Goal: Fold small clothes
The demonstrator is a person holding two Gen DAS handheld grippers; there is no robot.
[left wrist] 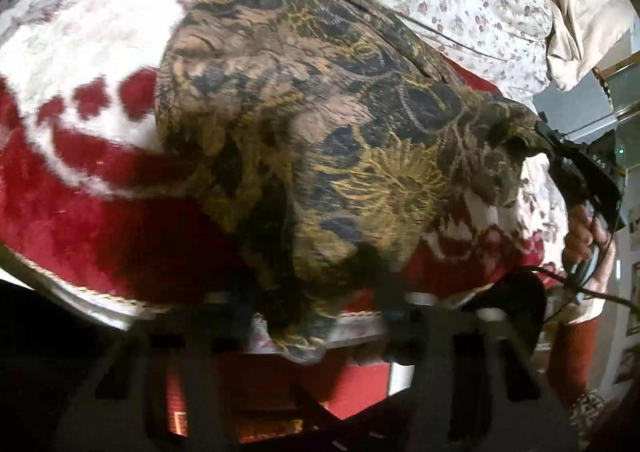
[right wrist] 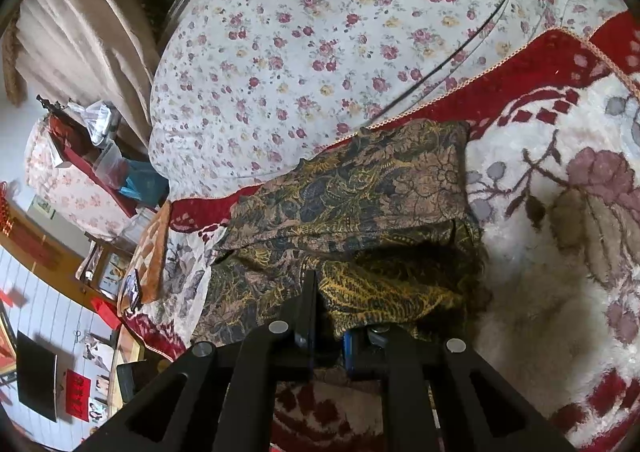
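Note:
A brown, gold and dark blue patterned garment (left wrist: 320, 124) lies partly lifted over the red and white floral blanket (left wrist: 72, 180). In the left wrist view my left gripper (left wrist: 316, 316) is shut on the garment's near edge, its fingers blurred and mostly covered by cloth. My right gripper (left wrist: 560, 140) shows at the right, shut on the garment's far corner and held by a hand (left wrist: 584, 236). In the right wrist view the garment (right wrist: 360, 188) is folded over itself, and my right gripper (right wrist: 332, 300) pinches its near gold edge.
A white quilt with small pink flowers (right wrist: 320, 32) lies behind the blanket (right wrist: 560, 252), with a thin black cable (right wrist: 460, 52) across it. A beige curtain (right wrist: 72, 32) and cluttered shelves (right wrist: 92, 156) stand at the left. The bed's edge drops off toward the floor (right wrist: 48, 332).

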